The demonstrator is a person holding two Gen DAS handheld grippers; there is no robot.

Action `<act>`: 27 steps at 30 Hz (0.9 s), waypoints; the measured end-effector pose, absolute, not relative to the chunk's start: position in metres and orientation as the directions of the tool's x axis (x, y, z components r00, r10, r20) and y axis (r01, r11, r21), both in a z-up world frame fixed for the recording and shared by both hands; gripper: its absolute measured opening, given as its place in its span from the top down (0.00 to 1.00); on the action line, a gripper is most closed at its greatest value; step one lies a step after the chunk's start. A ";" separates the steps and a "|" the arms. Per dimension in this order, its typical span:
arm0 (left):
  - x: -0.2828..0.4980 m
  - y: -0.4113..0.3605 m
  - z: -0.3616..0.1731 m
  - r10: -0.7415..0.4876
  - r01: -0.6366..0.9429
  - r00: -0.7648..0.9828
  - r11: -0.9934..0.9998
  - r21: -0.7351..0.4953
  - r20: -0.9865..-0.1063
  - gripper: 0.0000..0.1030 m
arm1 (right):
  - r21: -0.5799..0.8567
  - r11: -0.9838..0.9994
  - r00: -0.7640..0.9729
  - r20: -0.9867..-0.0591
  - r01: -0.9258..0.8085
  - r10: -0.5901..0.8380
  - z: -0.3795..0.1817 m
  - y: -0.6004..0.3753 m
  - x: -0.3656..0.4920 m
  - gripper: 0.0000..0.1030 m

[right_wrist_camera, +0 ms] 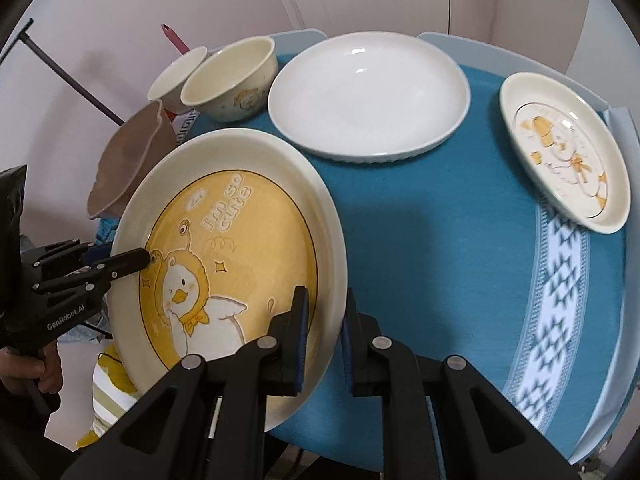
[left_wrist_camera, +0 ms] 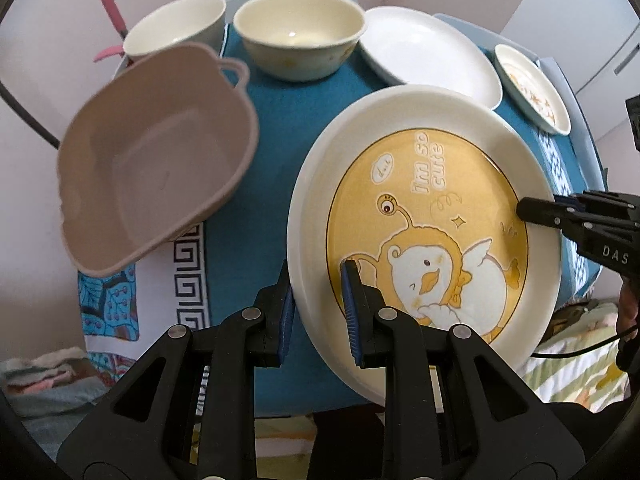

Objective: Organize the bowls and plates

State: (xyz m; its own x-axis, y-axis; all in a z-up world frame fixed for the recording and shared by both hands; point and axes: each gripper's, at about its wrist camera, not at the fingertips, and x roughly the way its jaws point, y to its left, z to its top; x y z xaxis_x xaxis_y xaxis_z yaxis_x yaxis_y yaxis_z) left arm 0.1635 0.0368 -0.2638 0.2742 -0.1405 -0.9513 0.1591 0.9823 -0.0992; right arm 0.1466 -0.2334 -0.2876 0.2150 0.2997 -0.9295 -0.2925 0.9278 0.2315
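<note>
A large cream plate with a yellow duck picture (left_wrist_camera: 424,200) is held tilted above the blue table (left_wrist_camera: 288,116). My left gripper (left_wrist_camera: 318,300) is shut on its left rim, one finger above and one below. My right gripper (right_wrist_camera: 324,328) is shut on the opposite rim of the duck plate (right_wrist_camera: 240,232). Each gripper shows in the other's view: the right gripper (left_wrist_camera: 528,210) and the left gripper (right_wrist_camera: 140,260). A white deep plate (right_wrist_camera: 368,96), a small duck plate (right_wrist_camera: 564,152), two cream bowls (left_wrist_camera: 300,36) (left_wrist_camera: 176,28) and a brown plastic bowl (left_wrist_camera: 156,152) sit on the table.
The table has a patterned cloth (right_wrist_camera: 560,280) and a pale raised rim (right_wrist_camera: 620,120). A pink utensil (left_wrist_camera: 112,8) stands behind the bowls by the wall. Bedding (left_wrist_camera: 572,360) lies beneath the table's near edge.
</note>
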 end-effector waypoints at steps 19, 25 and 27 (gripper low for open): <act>0.167 0.044 -0.280 -0.161 0.239 0.274 0.966 -0.095 -0.948 0.81 | 0.230 0.949 0.215 -0.937 -0.215 0.276 -0.313 -0.226 0.147 0.87; 0.165 0.034 -0.283 -0.126 0.240 0.279 0.969 -0.058 -0.952 0.81 | 0.228 0.950 0.224 -0.935 -0.213 0.275 -0.313 -0.226 0.147 0.87; 0.166 0.030 -0.286 -0.121 0.233 0.270 0.971 -0.057 -0.955 0.81 | 0.227 0.951 0.226 -0.935 -0.209 0.273 -0.316 -0.222 0.146 0.87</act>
